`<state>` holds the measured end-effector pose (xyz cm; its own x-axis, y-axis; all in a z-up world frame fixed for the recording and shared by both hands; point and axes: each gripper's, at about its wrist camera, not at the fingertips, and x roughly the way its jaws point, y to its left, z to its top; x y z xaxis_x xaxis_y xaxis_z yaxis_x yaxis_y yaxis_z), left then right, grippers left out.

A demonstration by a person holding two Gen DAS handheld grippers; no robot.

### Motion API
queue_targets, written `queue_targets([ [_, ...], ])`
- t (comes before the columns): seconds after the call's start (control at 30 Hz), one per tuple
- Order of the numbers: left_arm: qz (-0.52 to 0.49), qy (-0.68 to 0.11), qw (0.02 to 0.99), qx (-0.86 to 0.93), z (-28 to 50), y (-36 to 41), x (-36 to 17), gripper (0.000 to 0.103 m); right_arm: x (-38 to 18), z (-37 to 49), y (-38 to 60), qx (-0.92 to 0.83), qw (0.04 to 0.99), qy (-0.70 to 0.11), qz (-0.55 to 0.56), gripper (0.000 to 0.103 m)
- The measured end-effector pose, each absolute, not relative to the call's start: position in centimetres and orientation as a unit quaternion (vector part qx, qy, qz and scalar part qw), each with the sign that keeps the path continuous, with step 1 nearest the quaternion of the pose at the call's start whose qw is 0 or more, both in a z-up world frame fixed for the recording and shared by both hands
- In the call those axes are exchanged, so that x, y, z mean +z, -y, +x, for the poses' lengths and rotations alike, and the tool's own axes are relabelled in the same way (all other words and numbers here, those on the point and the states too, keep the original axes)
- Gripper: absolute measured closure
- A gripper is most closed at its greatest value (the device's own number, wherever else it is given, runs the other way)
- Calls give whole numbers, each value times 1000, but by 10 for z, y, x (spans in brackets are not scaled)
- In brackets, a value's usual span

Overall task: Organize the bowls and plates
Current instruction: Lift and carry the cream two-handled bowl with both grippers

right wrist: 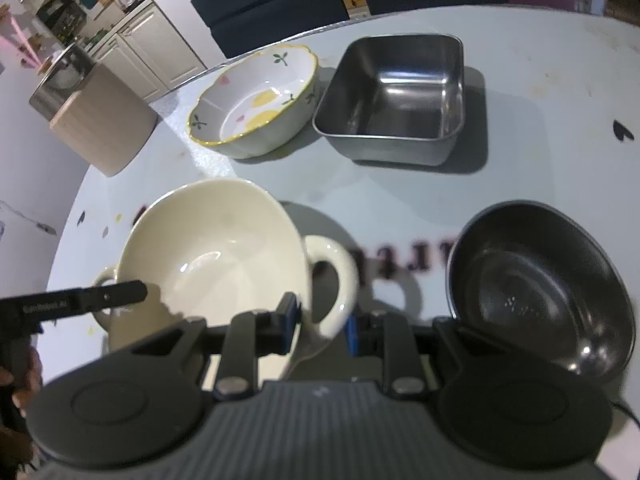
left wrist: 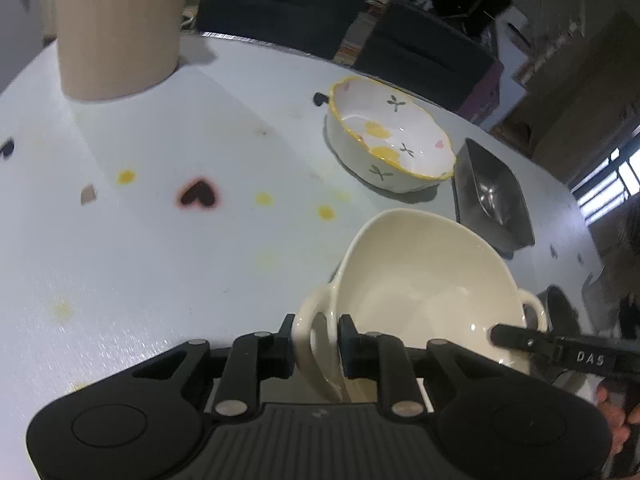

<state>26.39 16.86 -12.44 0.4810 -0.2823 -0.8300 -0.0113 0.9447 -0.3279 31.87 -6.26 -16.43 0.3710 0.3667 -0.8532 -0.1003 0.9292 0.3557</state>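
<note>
The cream bowl has a loop handle on each side and is held by both at once, with its open mouth tipped toward the cameras. In the left wrist view the left gripper has its fingers closed narrow on one handle, the loop standing between the two pads. In the right wrist view the right gripper grips the other handle in the same way, its blue-edged fingers pressed on the loop's lower part. Each camera also catches the tip of the opposite gripper at the bowl's far handle. Whether the bowl's base touches the counter cannot be told; its shadow lies on the surface just behind it.

Just to the right of the bowl in the right wrist view sits a dark round pan, close to the right gripper's body. Farther back stand two more dishes side by side: a flowered bowl with a yellow scalloped rim, and to its right a square steel tray, the two near each other but not touching. The counter is pale and printed with small hearts and yellow dots. A tan cylinder stands upright near its far left edge. Dark chairs are drawn up beyond the counter.
</note>
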Motion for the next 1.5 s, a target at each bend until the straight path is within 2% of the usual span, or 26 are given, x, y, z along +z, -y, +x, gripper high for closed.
queue_targets([
  [0.23,-131,-477,866,-73,255,-163,-105,80,-151,312,58,159,836,-517,91,74],
  [0.9,-124,-403,903,-79,201,-126,-39,80,-93,267,92,165,877,-439,106,78],
  [1.1,-118,-423,896,-71,203,-132,-56,80,-103,265,89,160,876,-445,94,78],
  [1.5,-132,-481,866,-42,225,-182,-107,80,-150,291,41,182,828,-520,100,78],
])
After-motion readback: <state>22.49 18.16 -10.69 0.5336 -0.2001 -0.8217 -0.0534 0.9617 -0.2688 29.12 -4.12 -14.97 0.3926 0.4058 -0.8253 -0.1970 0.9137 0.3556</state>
